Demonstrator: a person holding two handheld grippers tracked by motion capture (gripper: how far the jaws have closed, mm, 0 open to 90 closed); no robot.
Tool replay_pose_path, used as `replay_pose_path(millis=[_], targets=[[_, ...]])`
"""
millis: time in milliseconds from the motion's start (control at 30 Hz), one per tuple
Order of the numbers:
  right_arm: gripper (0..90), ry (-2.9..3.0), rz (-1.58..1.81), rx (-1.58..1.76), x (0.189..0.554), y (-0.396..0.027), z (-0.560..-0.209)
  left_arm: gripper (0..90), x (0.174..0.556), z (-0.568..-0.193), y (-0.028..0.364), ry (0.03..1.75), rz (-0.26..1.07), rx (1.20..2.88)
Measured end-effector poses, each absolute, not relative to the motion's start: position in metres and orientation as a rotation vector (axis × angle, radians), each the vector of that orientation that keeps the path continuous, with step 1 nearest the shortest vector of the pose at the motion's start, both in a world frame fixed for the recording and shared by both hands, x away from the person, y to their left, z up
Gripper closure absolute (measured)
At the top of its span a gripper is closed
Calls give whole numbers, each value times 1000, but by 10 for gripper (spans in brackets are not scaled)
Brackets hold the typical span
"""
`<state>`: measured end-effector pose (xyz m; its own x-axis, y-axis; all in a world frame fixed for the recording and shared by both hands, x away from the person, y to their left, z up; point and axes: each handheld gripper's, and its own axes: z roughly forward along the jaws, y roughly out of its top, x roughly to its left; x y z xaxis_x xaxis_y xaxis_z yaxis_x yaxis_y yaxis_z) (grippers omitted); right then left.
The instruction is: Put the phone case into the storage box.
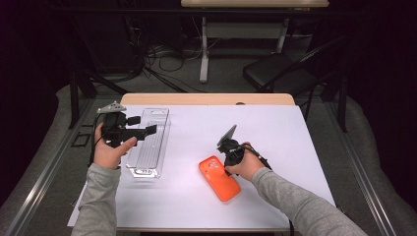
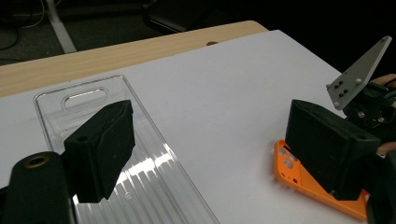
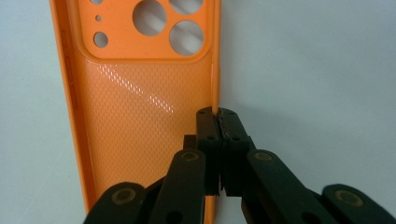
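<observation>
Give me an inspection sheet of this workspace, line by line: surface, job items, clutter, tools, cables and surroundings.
Surface: white sheet over a wooden table.
Job's things: orange phone case lying open side up; clear plastic tray lying flat at the left.
Clutter: nothing seen.
Grippers: right tool shut on the phone case's side wall; left tool open, nothing between its jaws, above the tray.
Cables: bundle of cables on the floor beyond the table; a cable trails from the left tool.
Surroundings: black chair, second table's legs, dark room.
</observation>
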<state>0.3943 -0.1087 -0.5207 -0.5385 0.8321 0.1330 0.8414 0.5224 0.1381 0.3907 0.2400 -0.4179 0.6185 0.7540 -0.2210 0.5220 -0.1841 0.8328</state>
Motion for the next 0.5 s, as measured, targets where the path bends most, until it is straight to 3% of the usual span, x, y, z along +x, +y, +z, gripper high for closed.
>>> replay_pose_path(millis=[400,433,500], targets=[[884,-2696,-368,-1489,393,-113,-510,159,390,-418,239,1026,292,1856],[884,-2667,-553,-1541,391,-113,-514,159,390,-418,239,1026,292,1857],[884,-2644,-566,-1573,390,-114,-512,159,390,-418,238,1023,293,1859]])
